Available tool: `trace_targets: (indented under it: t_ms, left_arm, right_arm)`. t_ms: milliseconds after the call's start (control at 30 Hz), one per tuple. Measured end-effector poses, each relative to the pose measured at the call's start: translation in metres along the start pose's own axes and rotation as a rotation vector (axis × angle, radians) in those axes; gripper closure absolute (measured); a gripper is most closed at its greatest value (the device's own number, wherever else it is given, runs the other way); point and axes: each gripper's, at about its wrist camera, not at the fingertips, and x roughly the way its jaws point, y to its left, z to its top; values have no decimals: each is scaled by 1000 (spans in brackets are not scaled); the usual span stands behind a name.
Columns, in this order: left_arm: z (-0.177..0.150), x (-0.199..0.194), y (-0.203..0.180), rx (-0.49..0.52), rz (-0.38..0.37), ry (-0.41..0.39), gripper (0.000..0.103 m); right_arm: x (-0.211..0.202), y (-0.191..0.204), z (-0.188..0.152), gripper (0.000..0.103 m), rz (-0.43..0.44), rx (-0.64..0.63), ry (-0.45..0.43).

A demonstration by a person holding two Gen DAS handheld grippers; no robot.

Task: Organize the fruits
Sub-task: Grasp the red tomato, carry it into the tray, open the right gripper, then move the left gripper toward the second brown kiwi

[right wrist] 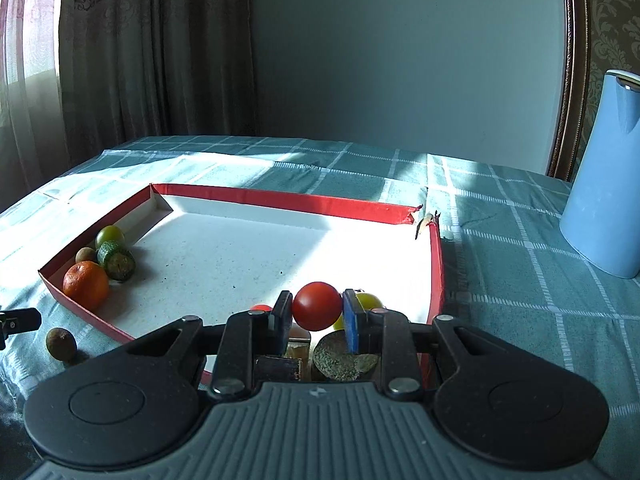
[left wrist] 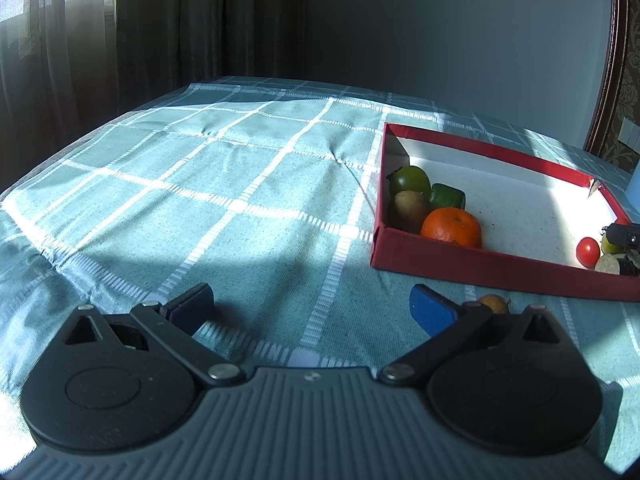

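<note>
A shallow red box with a white floor lies on the teal checked tablecloth; it also shows in the right wrist view. Its left corner holds an orange, a kiwi, a green tomato and a green cucumber piece. My right gripper is shut on a red tomato over the box's near right corner, above a yellow-green fruit and a cut round piece. My left gripper is open and empty over the cloth. A small brown fruit lies outside the box, behind the left gripper's right finger.
A light blue jug stands on the cloth to the right of the box. Curtains hang at the far left and a plain wall stands behind the table. The box's far right corner is torn.
</note>
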Motion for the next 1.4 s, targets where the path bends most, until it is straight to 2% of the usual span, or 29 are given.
trace_targets:
  t_ms: [167, 233, 267, 300, 500, 533, 567, 600, 700, 767, 900, 1000, 1167, 1233, 1400]
  left_arm:
    - [0, 0, 0, 0, 0, 0, 0]
    - [0, 0, 0, 0, 0, 1, 0]
    - [0, 0, 0, 0, 0, 1, 0]
    - [0, 0, 0, 0, 0, 1, 0]
    - [0, 1, 0, 0, 0, 1, 0]
    - [0, 1, 0, 1, 1, 1, 0]
    - [0, 1, 0, 1, 1, 2, 0]
    - [0, 1, -1, 2, 2, 2, 0]
    - [0, 1, -1, 3, 3, 4, 0]
    - [0, 2, -1, 6, 5, 5, 0]
    - [-1, 2, -2, 13, 11, 10, 0]
    - [0, 3, -4, 22, 9, 13, 0]
    - [1, 2, -9, 48, 24, 8, 0]
    - [0, -4, -13, 62, 28, -17, 0]
    - [0, -19, -33, 96, -50, -36, 0]
  right_arm:
    - [-2, 1, -2, 76, -20, -14, -12]
    - [-4, -1, -2, 69, -21, -4, -12]
    - [-6, -2, -2, 60, -21, 5, -13]
    - [-9, -3, -3, 55, -22, 15, -20]
    - [-48, -9, -12, 53, 6, 82, -89]
    - [-57, -8, -18, 51, 24, 89, -90]
    - [-62, -7, -23, 45, 38, 94, -91]
    - [-68, -5, -29, 36, 49, 97, -86]
    - [-74, 3, -45, 25, 72, 99, -61]
    - [-69, 11, -53, 24, 82, 85, -13]
    - [-55, 18, -58, 20, 48, 66, 76]
    - [-51, 18, -59, 11, 53, 69, 102]
    - [-48, 26, -60, 10, 25, 14, 120]
    - [-47, 26, -60, 1, 10, 13, 128]
    - [-46, 23, -60, 0, 14, 25, 133]
